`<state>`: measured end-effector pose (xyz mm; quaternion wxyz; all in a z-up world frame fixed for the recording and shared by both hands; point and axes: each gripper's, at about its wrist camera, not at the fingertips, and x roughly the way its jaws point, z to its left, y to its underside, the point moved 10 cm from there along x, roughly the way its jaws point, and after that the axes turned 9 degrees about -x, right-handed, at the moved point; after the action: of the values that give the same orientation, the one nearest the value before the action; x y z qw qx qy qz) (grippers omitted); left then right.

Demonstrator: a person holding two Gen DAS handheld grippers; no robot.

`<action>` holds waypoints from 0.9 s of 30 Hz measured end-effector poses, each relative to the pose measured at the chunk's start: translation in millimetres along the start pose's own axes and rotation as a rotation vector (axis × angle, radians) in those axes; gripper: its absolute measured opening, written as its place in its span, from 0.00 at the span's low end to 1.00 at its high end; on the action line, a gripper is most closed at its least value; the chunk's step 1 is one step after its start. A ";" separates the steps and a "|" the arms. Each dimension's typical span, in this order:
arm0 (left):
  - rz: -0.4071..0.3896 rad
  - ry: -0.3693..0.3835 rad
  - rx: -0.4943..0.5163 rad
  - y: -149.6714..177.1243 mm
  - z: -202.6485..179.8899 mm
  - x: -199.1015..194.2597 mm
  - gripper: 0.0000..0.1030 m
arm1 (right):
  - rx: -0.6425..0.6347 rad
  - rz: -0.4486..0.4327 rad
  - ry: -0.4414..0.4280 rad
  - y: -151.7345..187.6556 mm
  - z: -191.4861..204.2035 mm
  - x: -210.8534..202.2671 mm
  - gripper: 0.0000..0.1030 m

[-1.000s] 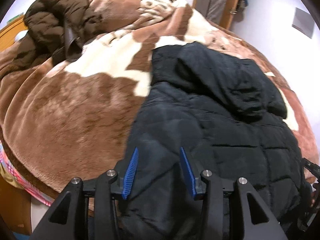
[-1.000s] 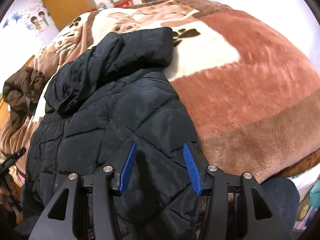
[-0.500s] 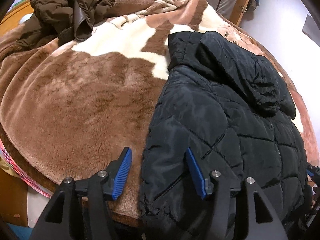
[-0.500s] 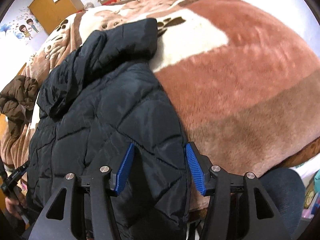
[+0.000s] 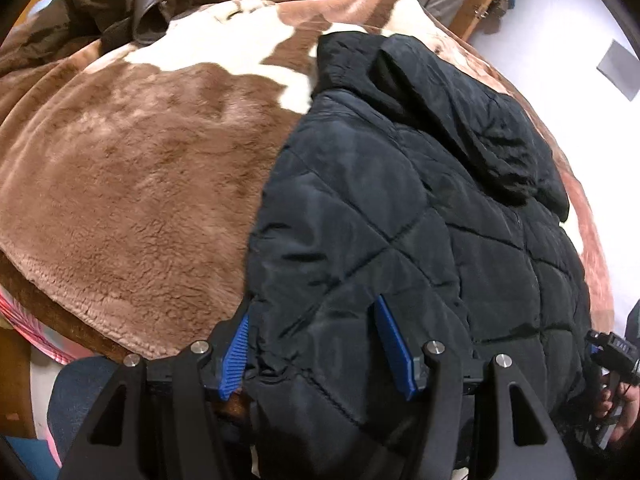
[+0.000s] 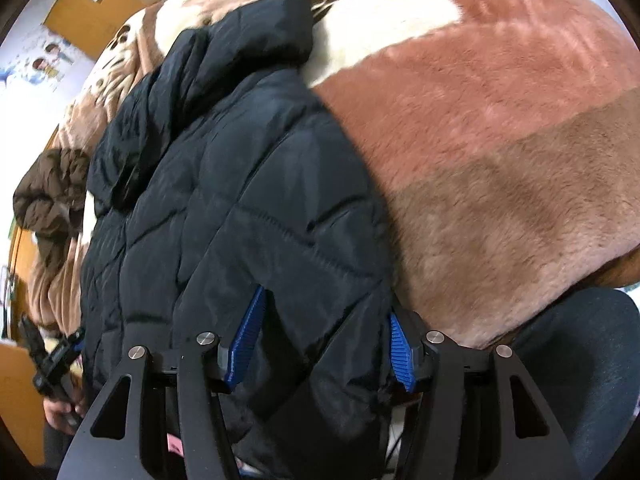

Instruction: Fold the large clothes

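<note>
Far left in the left wrist view, one brown jacket (image 5: pixel 100 4) sits bunched at the head of the bed, well apart from the work. Across from it spreads one plush blanket (image 5: pixel 132 184), brown and cream, covering the whole bed — nothing lies on the open stretch of it between the brown jacket and the black one. Then the task's thing: one black quilted jacket (image 5: pixel 400 208), laid flat on the blanket, hood toward the far end, hem hanging over the near edge of the bed.

Two grippers, one at each lower corner of that hem. The left gripper (image 5: pixel 316 344) points steeply down, its blue pads straddling the jacket's left edge; the left pad is beside the fabric, and I cannot tell whether it presses. The jaws stand fairly wide with padded cloth between them.

Over to the right wrist view — the right gripper (image 6: pixel 324 340) also tilts steeply down over the jacket's right edge, jaws opening, fabric bulging between the pads, the right pad (image 6: pixel 400 352) partly tucked under the cloth. Beyond it, at far right, the person's dark trouser leg (image 6: pixel 580 360) shows below the blanket's edge.
</note>
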<state>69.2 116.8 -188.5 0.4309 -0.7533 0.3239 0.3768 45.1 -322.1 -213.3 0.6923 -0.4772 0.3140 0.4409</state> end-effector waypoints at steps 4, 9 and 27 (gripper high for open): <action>0.000 0.029 0.011 -0.1 -8.7 -5.8 0.34 | 0.001 -0.014 -0.047 -3.1 8.8 -7.1 0.28; -0.048 0.125 -0.033 -15.5 -19.0 -32.3 0.18 | -0.037 -0.078 -0.128 -16.6 27.0 -33.7 0.15; -0.229 0.352 -0.036 -89.2 -75.2 -121.2 0.15 | -0.064 -0.319 -0.316 -73.3 68.5 -115.3 0.12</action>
<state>102.0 106.7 -23.8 0.3941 -0.8469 0.2997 0.1939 65.1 -305.1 -62.6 0.7783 -0.4675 0.1082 0.4049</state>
